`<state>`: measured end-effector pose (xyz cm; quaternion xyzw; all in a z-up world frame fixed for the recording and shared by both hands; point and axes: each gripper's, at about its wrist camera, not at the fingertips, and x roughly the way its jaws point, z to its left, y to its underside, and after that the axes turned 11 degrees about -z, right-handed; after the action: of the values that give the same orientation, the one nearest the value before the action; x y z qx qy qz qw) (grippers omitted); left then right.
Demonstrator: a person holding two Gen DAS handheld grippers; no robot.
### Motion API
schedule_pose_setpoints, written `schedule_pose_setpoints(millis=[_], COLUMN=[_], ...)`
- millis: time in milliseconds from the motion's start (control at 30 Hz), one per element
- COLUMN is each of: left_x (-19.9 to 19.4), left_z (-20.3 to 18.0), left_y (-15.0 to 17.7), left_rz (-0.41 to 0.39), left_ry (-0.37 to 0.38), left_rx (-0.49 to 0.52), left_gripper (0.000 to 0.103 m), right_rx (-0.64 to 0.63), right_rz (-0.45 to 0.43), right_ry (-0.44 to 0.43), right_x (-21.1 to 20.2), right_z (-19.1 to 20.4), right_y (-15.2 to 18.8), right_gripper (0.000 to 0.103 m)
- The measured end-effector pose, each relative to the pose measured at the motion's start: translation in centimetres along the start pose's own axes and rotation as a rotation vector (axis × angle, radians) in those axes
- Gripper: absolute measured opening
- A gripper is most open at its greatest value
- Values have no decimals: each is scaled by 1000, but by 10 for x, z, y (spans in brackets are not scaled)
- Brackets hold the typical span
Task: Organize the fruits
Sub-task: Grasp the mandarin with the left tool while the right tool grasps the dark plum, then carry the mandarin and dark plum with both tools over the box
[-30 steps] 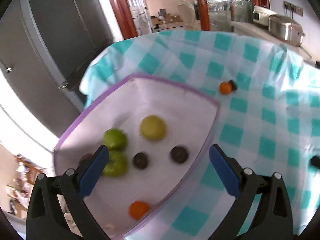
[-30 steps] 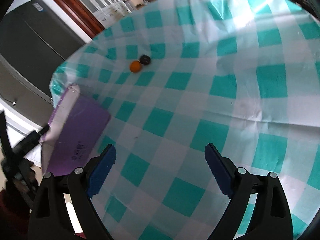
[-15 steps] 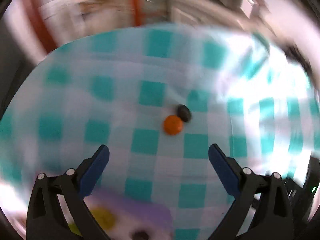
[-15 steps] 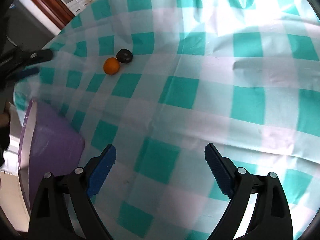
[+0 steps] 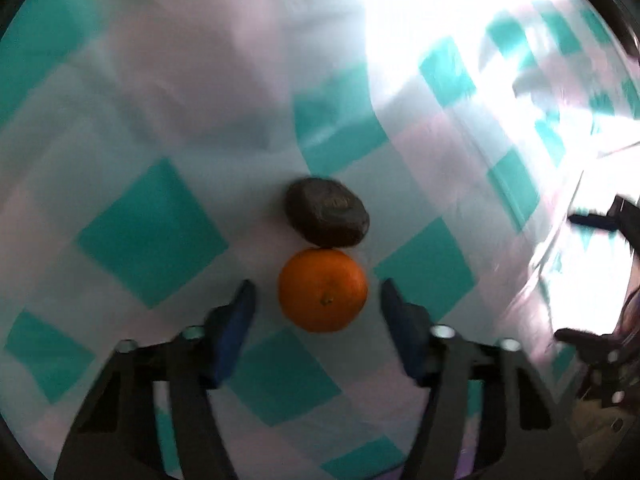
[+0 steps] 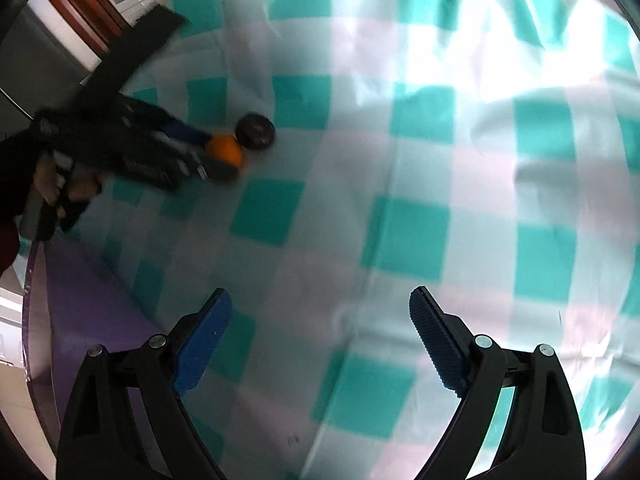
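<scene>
Although the left view is blurred, the orange [image 5: 323,290] is seen lying on the checked cloth [image 5: 152,236], set between the spread fingers of the left gripper [image 5: 316,300], with a gap on either side and no pad touching it yet. A dark fruit [image 5: 327,212] lies just beyond, touching the orange or very nearly so. From the right wrist the same pair is seen at a distance: orange [image 6: 227,150], dark fruit [image 6: 255,131], and the left gripper [image 6: 208,152] reaching in from the left. The right gripper [image 6: 316,344] is held spread over bare cloth, pinching nothing, well apart from the fruit. A purple box [image 6: 80,320] is seen at the lower left edge, and is judged to be where the fruit belongs.

The orange is judged light, round and firm under a slightly yielding peel, so it can be bruised by a hard squeeze and can roll if nudged. It is best taken across its widest part, pads on opposite sides, with the stem mark [image 5: 328,301] left between them. The cloth looks glossy and wrinkled, so sliding is likely. A push forward should be avoided, since the dark fruit would be knocked away.
</scene>
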<state>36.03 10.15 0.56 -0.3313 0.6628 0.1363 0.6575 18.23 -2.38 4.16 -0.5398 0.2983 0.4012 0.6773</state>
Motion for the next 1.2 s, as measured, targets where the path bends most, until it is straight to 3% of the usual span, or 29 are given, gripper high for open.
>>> schedule_pose_setpoints(millis=[33,133,300,467,567,600,633,700,733,767,1200], left_x=[-1,-8,-51,-68,-68,-69,-68,-71,-72,-74,-87], left_z=[-3,6,53,71,73,76,63,61,60,60,16], left_y=[2,8,21,45,56,59,59,62,62,62,49], left_rz=[-27,-72,-203,-230,-231,-232,-240,-255,-258,-261,-254], left_ry=[-7,7,-16,-56,-56,-49,-55,-62,-62,-64,-142], left_rx=[45,43,-122,-219,-260,-275,-279,-283,-284,-284,-204], left_gripper=[42,41,41,41,41,41,41,41,41,41,41], right_rx=[-3,-7,-29,-77,-109,-119,-126,-149,-166,-172,-118], right_rz=[-5,-21,-33,-15,3,11,9,-12,-22,-30,-94], right_ry=[1,1,-14,-35,-6,16,28,41,48,41,13], right_x=[4,19,56,99,121,127,129,130,130,128,74], right_z=[3,10,28,58,68,69,70,71,72,72,33], right_y=[-5,-27,-67,-90,-94,-94,-94,-94,-93,-93,-72], right_gripper=[88,88,88,87,78,70,66,57,38,35,35])
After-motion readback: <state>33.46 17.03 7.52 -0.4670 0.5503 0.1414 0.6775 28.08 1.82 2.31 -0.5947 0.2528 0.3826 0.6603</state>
